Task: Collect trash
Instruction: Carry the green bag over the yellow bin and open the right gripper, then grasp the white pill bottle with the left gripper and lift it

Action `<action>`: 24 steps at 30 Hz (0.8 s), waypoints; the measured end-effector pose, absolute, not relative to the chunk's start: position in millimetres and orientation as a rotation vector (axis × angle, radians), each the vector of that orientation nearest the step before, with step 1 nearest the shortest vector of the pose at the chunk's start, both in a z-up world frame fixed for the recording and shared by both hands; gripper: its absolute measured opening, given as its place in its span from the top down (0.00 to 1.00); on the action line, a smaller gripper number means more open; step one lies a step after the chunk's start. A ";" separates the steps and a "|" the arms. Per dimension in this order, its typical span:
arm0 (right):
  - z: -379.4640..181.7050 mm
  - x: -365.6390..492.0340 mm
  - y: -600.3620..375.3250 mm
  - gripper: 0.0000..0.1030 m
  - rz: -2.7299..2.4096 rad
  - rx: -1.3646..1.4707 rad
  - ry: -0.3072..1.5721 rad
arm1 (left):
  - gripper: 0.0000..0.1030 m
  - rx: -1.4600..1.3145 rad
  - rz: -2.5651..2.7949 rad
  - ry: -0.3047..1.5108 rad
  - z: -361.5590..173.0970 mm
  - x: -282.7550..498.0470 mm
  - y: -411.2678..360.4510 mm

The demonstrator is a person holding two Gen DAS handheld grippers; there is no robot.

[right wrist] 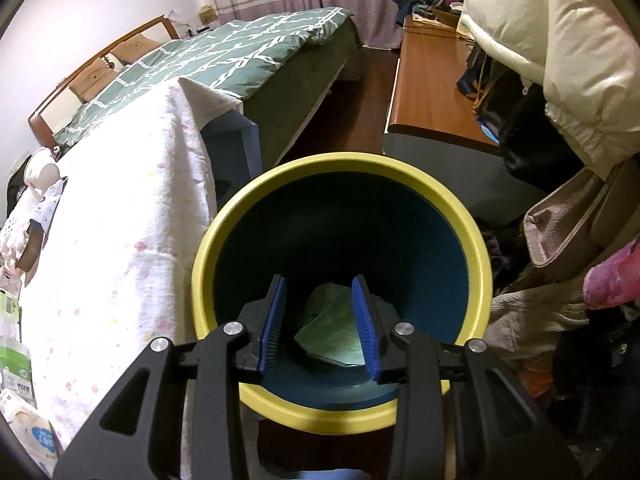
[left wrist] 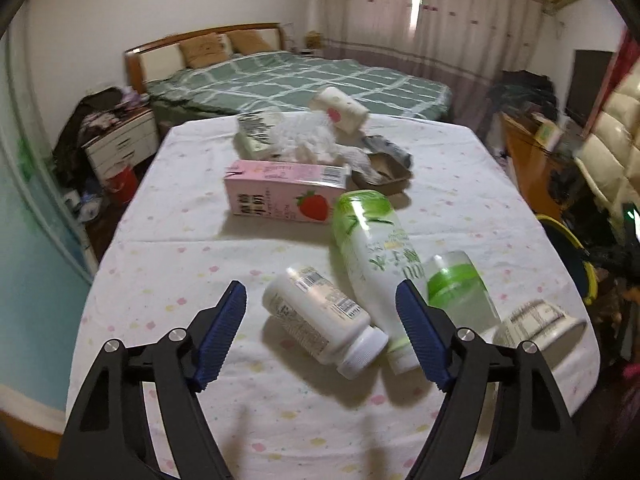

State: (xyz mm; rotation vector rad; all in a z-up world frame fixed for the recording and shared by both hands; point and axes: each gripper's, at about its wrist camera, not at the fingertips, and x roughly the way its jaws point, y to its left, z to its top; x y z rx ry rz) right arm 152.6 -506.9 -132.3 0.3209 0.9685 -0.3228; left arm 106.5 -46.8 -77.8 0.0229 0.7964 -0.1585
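The left gripper (left wrist: pixel 320 316) is being held wide open above the cloth-covered table (left wrist: pixel 160 240), with nothing gripped between its two blue pads; one white pill bottle (left wrist: pixel 320 320) is lying on its side in the gap between the fingers. Just beside it, touching at the cap end, one green-and-white drink bottle (left wrist: pixel 372 248) is lying flat. One clear cup with a green band (left wrist: pixel 460 288) and one printed can (left wrist: pixel 540 320) are lying to the right of it. Further back, one pink strawberry milk carton (left wrist: pixel 280 196) is resting on its side, and behind it are being seen one crumpled white tissue heap (left wrist: pixel 308 136), one striped pack (left wrist: pixel 256 132), one strawberry-printed cup (left wrist: pixel 340 110) and one brown tray (left wrist: pixel 384 172).

The right gripper (right wrist: pixel 320 320) is being held over the mouth of one yellow-rimmed blue trash bin (right wrist: pixel 340 168), which is standing just beside the table edge (right wrist: pixel 120 220). Its fingers are partly open and nothing is being gripped. One pale green piece of trash (right wrist: pixel 332 332) is lying at the bottom of the bin, seen between the fingers.
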 end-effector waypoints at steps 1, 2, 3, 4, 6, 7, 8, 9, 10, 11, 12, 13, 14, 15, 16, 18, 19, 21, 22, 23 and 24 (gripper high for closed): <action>-132.1 153.0 -506.8 0.68 -0.320 0.321 0.969 | 0.25 0.049 -0.201 0.782 -77.5 105.6 -46.7; -131.6 153.5 -506.3 0.68 -0.317 0.319 0.969 | 0.24 0.084 -0.245 0.761 -76.8 104.8 -46.8; -131.5 153.5 -505.9 0.68 -0.316 0.317 0.969 | 0.19 0.117 -0.273 0.746 -76.2 103.8 -48.3; -131.0 153.6 -505.5 0.68 -0.313 0.315 0.969 | 0.12 0.171 -0.305 0.725 -76.2 104.0 -48.7; -129.7 153.2 -505.0 0.67 -0.310 0.315 0.968 | 0.11 0.247 -0.393 0.717 -77.8 105.7 -51.2; -129.4 152.4 -504.7 0.67 -0.310 0.317 0.967 | 0.10 0.280 -0.453 0.718 -80.0 107.5 -52.1; -129.4 151.8 -504.6 0.65 -0.311 0.319 0.966 | 0.10 0.305 -0.492 0.727 -82.8 110.2 -51.8; -129.4 151.1 -504.8 0.64 -0.311 0.322 0.965 | 0.10 0.331 -0.524 0.743 -86.6 114.0 -51.8; -130.0 151.0 -504.3 0.64 -0.312 0.324 0.966 | 0.10 0.347 -0.535 0.756 -89.4 116.7 -51.7; -130.5 151.1 -503.9 0.64 -0.312 0.323 0.969 | 0.10 0.362 -0.551 0.771 -92.9 120.9 -50.3; -130.9 151.0 -503.4 0.64 -0.313 0.322 0.972 | 0.10 0.366 -0.568 0.779 -95.0 122.4 -49.4; -131.2 151.1 -503.1 0.64 -0.314 0.319 0.976 | 0.10 0.363 -0.593 0.789 -97.0 126.1 -46.4; -131.2 151.3 -502.7 0.64 -0.315 0.318 0.978 | 0.10 0.354 -0.608 0.799 -98.5 129.2 -43.6; -131.2 151.6 -502.5 0.63 -0.316 0.316 0.979 | 0.10 0.345 -0.623 0.807 -99.5 131.8 -41.3; -130.8 152.3 -502.6 0.63 -0.318 0.315 0.981 | 0.10 0.343 -0.636 0.810 -100.8 132.6 -40.3; -130.3 153.4 -501.8 0.63 -0.318 0.316 0.980 | 0.10 0.364 -0.658 0.812 -104.2 133.9 -42.4; -130.1 153.8 -500.8 0.63 -0.317 0.316 0.980 | 0.10 0.375 -0.665 0.815 -105.0 131.6 -43.4; -129.9 155.9 -498.3 0.63 -0.311 0.314 0.980 | 0.10 0.405 -0.675 0.819 -109.5 131.2 -47.6; -130.1 156.8 -497.2 0.63 -0.309 0.313 0.981 | 0.10 0.432 -0.676 0.821 -112.4 130.6 -50.6; -130.2 158.0 -495.5 0.63 -0.304 0.311 0.982 | 0.10 0.443 -0.677 0.822 -112.3 126.7 -51.4; -130.6 158.9 -494.0 0.63 -0.301 0.309 0.983 | 0.10 0.453 -0.677 0.825 -114.2 127.4 -52.7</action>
